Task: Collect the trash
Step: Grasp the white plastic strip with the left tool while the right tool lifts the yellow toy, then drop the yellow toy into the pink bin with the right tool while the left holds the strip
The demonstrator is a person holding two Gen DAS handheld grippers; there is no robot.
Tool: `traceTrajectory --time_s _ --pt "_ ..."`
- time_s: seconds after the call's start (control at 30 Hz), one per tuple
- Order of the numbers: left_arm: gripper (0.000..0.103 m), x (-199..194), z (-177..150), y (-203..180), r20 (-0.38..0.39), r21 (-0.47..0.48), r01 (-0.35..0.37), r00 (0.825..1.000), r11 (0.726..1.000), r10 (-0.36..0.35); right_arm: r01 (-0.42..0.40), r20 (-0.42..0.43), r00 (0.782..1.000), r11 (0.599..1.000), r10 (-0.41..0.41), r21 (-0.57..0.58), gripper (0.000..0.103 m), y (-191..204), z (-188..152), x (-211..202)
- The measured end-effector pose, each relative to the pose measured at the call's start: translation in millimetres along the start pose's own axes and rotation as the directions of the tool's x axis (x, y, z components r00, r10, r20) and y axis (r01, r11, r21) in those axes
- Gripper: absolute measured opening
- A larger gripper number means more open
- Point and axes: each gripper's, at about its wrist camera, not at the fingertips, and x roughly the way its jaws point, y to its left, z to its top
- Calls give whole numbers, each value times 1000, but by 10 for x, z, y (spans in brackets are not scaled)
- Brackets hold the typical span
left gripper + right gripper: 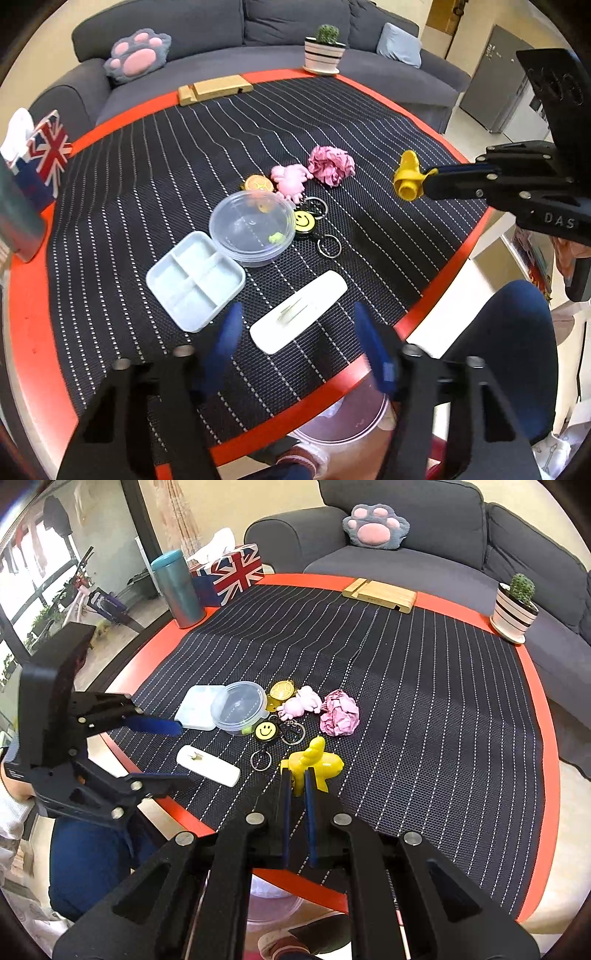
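Note:
My right gripper (297, 779) is shut on a yellow crumpled piece (314, 764), held just above the black striped mat (424, 701) near the table's front edge. The left wrist view shows that gripper (428, 179) at the right with the yellow piece (408, 177) at its tips. A pink crumpled paper ball (340, 712) (330, 170) lies on the mat beyond it. My left gripper (299, 334) (183, 753) is open, its blue fingers either side of a flat white case (299, 314) (207, 766) without touching it. A translucent bin (343, 421) (273, 897) stands below the table's edge.
A clear round tub (251, 227), a pale divided tray (195, 280), a smiley key ring (304, 221) and a pink toy (291, 181) cluster mid-mat. Wooden stand (214, 88), potted cactus (325, 51), flag tissue box (229, 572) and teal tumbler (179, 587) line the far rim. A person's blue-clad leg (517, 350) is beside the bin.

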Motion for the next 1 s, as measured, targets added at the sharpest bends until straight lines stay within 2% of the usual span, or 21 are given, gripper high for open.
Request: traceTrajectory --time_s 0.17,0.4,0.67,1.0 --pt "31 47 -2 -18 -11 8 1 1000 1000 -1 1 3 1000 1000 -1 1 6 -13 -7 -17" --pt "7 38 -23 -47 -5 9 -12 1000 1000 12 1 6 1000 1000 -1 0 6 -1 -11 -26" --pt "6 -48 -44 -77 17 3 3 1000 1000 -3 -2 19 1000 1000 2 1 6 36 -18 -72" --pt "6 -407 -103 -197 75 6 15 997 1000 -15 -18 42 999 1000 19 -21 6 207 -132 -232"
